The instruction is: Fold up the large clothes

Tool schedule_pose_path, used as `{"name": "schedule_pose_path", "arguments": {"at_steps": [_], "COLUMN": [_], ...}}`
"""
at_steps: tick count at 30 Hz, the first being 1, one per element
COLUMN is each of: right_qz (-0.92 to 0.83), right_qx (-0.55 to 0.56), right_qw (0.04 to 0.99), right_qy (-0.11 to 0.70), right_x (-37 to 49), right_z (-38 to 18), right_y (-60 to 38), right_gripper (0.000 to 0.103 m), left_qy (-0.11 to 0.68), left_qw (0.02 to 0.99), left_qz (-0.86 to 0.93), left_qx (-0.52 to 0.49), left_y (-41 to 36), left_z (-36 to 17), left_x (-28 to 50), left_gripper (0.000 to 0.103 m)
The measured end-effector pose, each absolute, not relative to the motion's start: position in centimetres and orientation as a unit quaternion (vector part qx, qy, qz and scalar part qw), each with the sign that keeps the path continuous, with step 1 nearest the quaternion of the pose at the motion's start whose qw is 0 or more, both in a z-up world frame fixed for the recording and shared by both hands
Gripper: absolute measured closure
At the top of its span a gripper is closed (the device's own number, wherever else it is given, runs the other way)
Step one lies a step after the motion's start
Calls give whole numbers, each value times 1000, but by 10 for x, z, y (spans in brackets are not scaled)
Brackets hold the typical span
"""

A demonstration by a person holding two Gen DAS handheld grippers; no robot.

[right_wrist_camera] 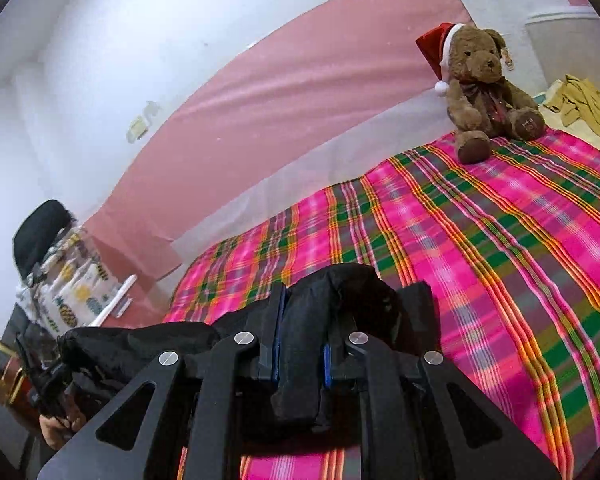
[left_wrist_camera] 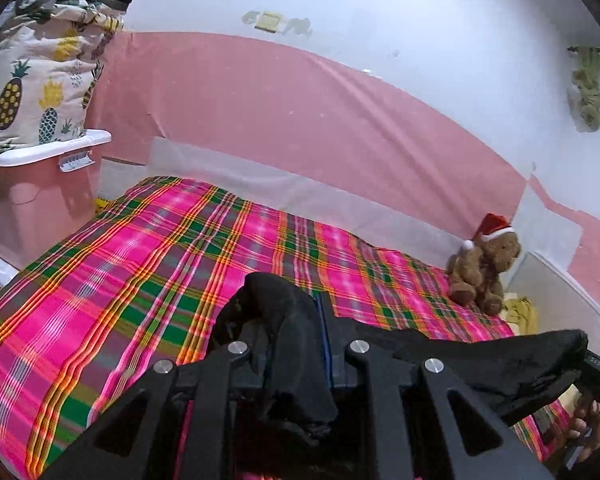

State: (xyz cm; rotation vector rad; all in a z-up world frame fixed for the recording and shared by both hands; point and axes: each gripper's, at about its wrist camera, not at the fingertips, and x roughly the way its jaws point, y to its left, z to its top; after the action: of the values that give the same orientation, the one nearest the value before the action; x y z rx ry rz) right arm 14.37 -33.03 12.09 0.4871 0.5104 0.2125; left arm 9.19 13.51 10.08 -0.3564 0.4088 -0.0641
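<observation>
1. A black garment point(left_wrist_camera: 480, 356) hangs in the air above a bed point(left_wrist_camera: 120, 264) spread with pink plaid; it is stretched between two hand-held grippers near the bed's front edge.
2. The left gripper point(left_wrist_camera: 288, 332) has its jaws pinching a bunched end of the cloth; the right gripper point(right_wrist_camera: 300, 340) has its jaws pinching the other end.
3. A teddy point(right_wrist_camera: 484, 92) in a red hat sits at the bed's far right corner, well apart from the cloth.
4. The step in hand seems to be lifting and spreading the garment; no fold shows yet.
5. The next move likely calls for laying it flat mid-bed, both grips kept taut, clear of the teddy.
</observation>
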Motion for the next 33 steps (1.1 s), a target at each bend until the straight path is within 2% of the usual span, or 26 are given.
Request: {"name": "schedule_pose_path", "arguments": {"at_steps": [6,13,16,28,33], "right_qz": [67,18,11,16,26], "right_qx": [224,198,196,174,207], "right_qw": [923,879,861,849,847], "right_qy": [306,434,470,499,489], "right_x": [213,291,311,331,329], "right_z": [96,35,14,-17,-14], "right_y": [-327,-319,-319,-313,-319], "right_gripper": [88,88,87,86,83], "left_qy": [243,353,383,389,390], "left_qw": [954,921,909,910,910], "left_qz": [-10,15,23,29,31], "left_qx": [-174,-165,-161,-143,-138], "left_y": [132,124,121,111,109], "left_z": [81,17,-7,-33,-32], "left_x": [168,252,273,296,301], "left_gripper": [85,84,80,77,76]}}
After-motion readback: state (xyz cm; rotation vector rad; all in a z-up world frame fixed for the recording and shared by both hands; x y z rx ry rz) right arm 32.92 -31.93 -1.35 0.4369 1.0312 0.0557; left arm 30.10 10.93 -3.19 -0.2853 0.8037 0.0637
